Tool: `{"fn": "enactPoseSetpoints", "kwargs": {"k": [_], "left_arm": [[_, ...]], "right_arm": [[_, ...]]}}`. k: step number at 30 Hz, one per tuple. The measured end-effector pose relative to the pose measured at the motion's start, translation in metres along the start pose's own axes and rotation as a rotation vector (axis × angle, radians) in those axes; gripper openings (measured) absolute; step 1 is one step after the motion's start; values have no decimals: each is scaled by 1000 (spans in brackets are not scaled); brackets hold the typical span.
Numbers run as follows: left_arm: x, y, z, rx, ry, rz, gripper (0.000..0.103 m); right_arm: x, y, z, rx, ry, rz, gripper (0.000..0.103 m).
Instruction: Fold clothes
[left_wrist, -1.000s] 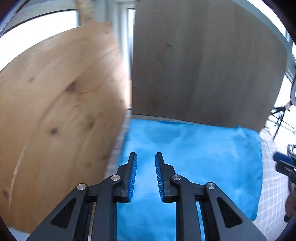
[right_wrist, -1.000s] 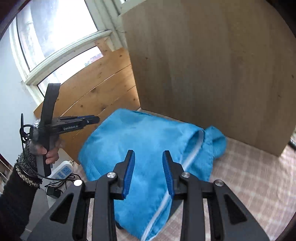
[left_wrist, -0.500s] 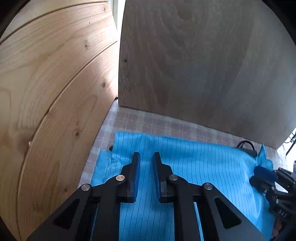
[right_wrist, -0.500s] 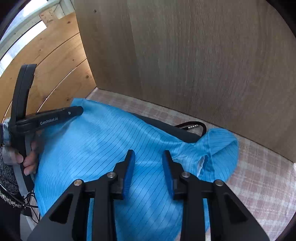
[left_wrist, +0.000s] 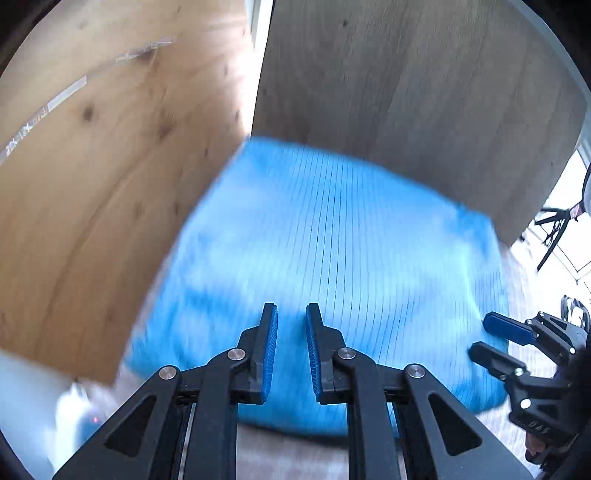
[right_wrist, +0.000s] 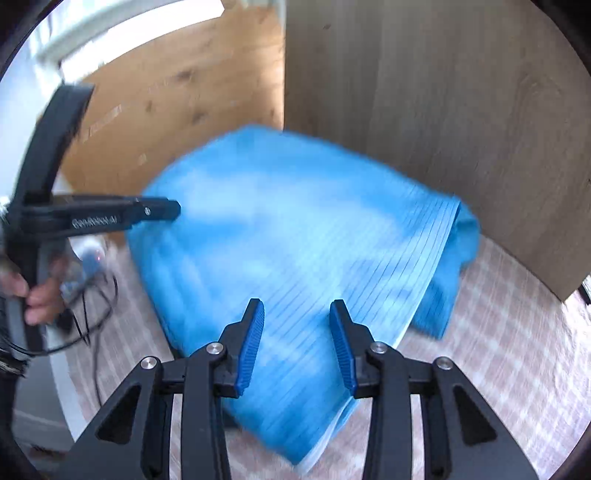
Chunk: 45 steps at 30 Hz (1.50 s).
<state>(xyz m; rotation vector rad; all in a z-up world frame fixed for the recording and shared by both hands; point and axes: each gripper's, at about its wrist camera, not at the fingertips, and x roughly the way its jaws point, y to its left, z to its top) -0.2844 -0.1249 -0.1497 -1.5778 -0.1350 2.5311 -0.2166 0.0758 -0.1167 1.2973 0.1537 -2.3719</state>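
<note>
Left wrist view: the left tongs (left_wrist: 291, 321) are seen slightly spread, nothing pinched, held above the blue garment (left_wrist: 351, 266). The garment is laid folded on the checked desk (right_wrist: 517, 350), pushed toward the back corner where the two wooden boards (left_wrist: 424, 92) meet. In the right wrist view the right tongs (right_wrist: 296, 321) are spread wide, empty, over the garment's near edge. A cable (right_wrist: 92, 314) is seen at the desk's left edge. Frames are motion-blurred.

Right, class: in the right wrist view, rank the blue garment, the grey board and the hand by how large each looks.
1. Grey board
2. Blue garment, close to the board, so that order is unsure
3. Hand, smallest and partly cut off
</note>
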Motion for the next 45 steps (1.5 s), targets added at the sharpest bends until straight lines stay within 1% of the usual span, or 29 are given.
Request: {"fn": "enactPoseSetpoints", "kwargs": {"k": [2, 4, 7, 10, 12, 13, 15, 16, 18, 23, 27, 28, 32, 33, 35, 36, 38, 42, 45], "left_arm": [[-4, 2, -24, -55, 18, 5, 15], [-14, 1, -48, -97, 27, 0, 15], [-41, -13, -78, -91, -4, 39, 16], [-80, -31, -104, -104, -50, 64, 26], [-103, -44, -118, -108, -88, 74, 36], [-114, -51, -125, -103, -106, 78, 39], [-146, -69, -140, -91, -146, 94, 50], [-154, -77, -148, -86, -162, 106, 52], [-180, -92, -165, -70, -193, 129, 62], [-216, -123, -201, -45, -245, 229, 71], [-233, -135, -216, -82, -264, 261, 74], [-237, -137, -218, -91, -269, 258, 75], [-254, -145, -225, -83, -287, 267, 75], [-258, -146, -226, -78, -291, 270, 75], [-263, -145, -226, -78, -291, 274, 75], [-265, -144, -227, -81, -291, 273, 75], [-269, -141, -228, -95, -287, 268, 75], [-275, -135, -229, -124, -278, 269, 75], [-280, -135, -230, -121, -289, 275, 76]], "right_arm": [[0, 11, -18, -38, 35, -17, 37], [-9, 19, -35, -74, 55, -16, 37], [-34, 22, -53, -96, 72, -12, 37], [-65, 18, -68, -76, 57, -11, 37], [-88, 13, -78, -51, 23, -9, 37], [-99, 10, -82, -39, 5, -10, 37], [-121, 7, -93, -24, -30, -11, 39], [-132, 6, -99, -22, -47, -19, 40], [-154, 3, -111, -27, -79, -43, 40], [-194, -3, -132, -27, -141, -94, 41], [-222, -7, -146, -15, -186, -121, 42], [-228, -8, -149, -6, -196, -123, 42], [-245, -11, -159, 22, -231, -128, 44], [-247, -11, -161, 22, -236, -131, 45], [-251, -11, -165, 20, -245, -139, 50], [-252, -12, -167, 20, -250, -147, 51], [-254, -13, -170, 26, -259, -157, 51], [-254, -16, -173, 45, -254, -148, 51], [-255, -16, -173, 51, -257, -151, 51]]}}
